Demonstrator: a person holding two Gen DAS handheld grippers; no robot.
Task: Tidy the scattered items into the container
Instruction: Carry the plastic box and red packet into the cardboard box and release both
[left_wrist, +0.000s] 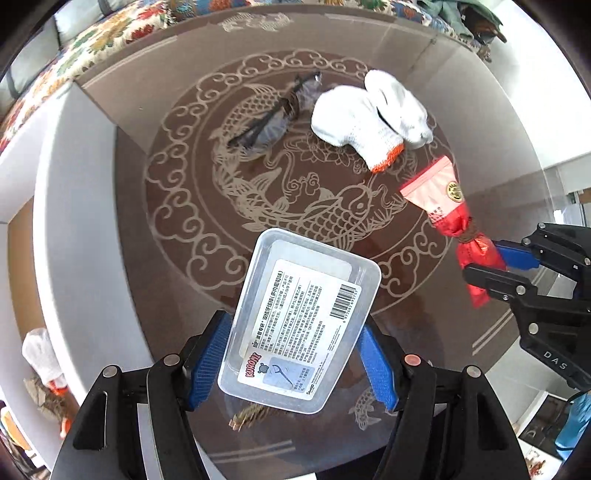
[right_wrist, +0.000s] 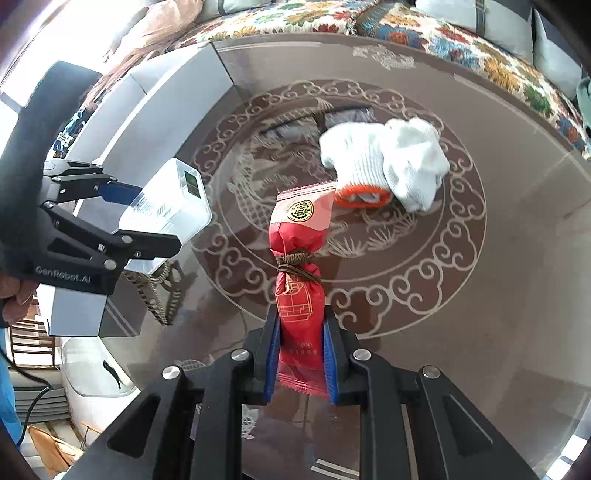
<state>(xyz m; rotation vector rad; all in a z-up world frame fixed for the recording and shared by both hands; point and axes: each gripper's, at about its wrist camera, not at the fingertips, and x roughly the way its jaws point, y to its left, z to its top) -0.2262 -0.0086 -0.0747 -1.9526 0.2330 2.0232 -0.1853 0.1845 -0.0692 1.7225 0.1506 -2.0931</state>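
My left gripper (left_wrist: 295, 362) is shut on a clear plastic floss-pick box (left_wrist: 299, 321) with a printed label and holds it above the glass table; it also shows in the right wrist view (right_wrist: 166, 214). My right gripper (right_wrist: 301, 354) is shut on a red snack packet (right_wrist: 299, 258) tied with brown cord, seen at the right in the left wrist view (left_wrist: 454, 218). White gloves with orange cuffs (left_wrist: 369, 114) (right_wrist: 384, 166) and a grey pair of glasses in a sleeve (left_wrist: 277, 110) (right_wrist: 314, 122) lie on the table.
The round glass table (left_wrist: 177, 240) has a fish pattern. A grey shelf edge (left_wrist: 74, 221) runs along the left. A floral sofa (right_wrist: 332, 18) stands behind. A chain (right_wrist: 155, 295) lies under the glass.
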